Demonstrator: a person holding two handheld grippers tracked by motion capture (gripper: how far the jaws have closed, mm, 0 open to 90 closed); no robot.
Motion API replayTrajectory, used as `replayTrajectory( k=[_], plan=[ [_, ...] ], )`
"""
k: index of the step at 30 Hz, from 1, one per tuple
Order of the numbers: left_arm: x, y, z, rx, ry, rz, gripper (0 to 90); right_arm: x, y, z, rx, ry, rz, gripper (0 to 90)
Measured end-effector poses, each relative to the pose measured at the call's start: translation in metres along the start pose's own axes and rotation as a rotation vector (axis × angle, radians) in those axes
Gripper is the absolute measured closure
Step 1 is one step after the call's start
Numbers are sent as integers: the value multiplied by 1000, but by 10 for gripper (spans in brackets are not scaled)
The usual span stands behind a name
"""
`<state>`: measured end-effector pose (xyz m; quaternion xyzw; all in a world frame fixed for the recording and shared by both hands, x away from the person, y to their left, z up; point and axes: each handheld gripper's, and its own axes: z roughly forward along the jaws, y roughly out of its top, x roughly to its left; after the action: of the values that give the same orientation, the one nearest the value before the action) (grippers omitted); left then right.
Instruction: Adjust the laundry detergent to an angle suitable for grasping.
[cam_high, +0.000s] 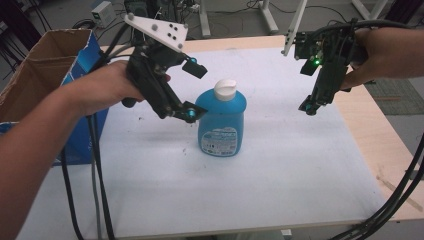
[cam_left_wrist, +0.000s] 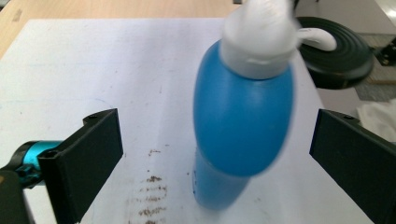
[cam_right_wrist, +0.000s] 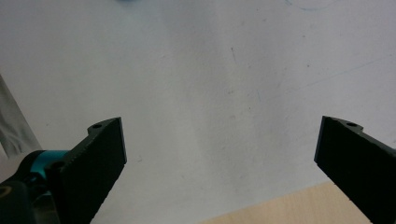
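Blue plastic, white-capped, the bottle (cam_high: 221, 120) stands upright on the white table cover (cam_high: 280, 170), between the left gripper's (cam_high: 194, 89) spread jaws but touching neither pad, so I'd say it is standing free. Off to the bottle's other side, well apart, the right gripper (cam_high: 310, 107) hangs with jaws wide and nothing between them, seemingly waiting, and a cardboard box (cam_high: 45, 55) sits behind the left hand (cam_high: 107, 90).

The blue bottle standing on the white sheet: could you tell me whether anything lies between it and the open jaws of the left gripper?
Nothing visible does. The left gripper sits right beside the blue bottle, jaws wide apart. In the left gripper view the bottle stands between them with clear gaps on both sides, and only bare white sheet around it.
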<state>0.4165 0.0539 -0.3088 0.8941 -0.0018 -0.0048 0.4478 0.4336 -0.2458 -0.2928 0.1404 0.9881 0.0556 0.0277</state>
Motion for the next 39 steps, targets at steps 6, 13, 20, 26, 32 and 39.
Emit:
replayTrajectory(
  k=[6,13,20,26,32,39],
  plan=[
    [3,10,-26,120,46,-79,26,0,-2,-2,-16,2,3,15],
    [12,15,-49,316,119,-196,26,1,-1,-4,-25,4,-1,15],
    [15,20,-60,412,128,-178,26,1,-1,-7,-48,13,-1,15],
    [20,15,-61,484,175,-133,27,0,4,-12,-66,17,-10,15],
    [19,15,-55,564,162,-89,27,1,14,-21,-84,14,-23,15],
    [20,18,-56,567,198,-107,27,2,21,-25,-86,18,-47,15]
  ],
)
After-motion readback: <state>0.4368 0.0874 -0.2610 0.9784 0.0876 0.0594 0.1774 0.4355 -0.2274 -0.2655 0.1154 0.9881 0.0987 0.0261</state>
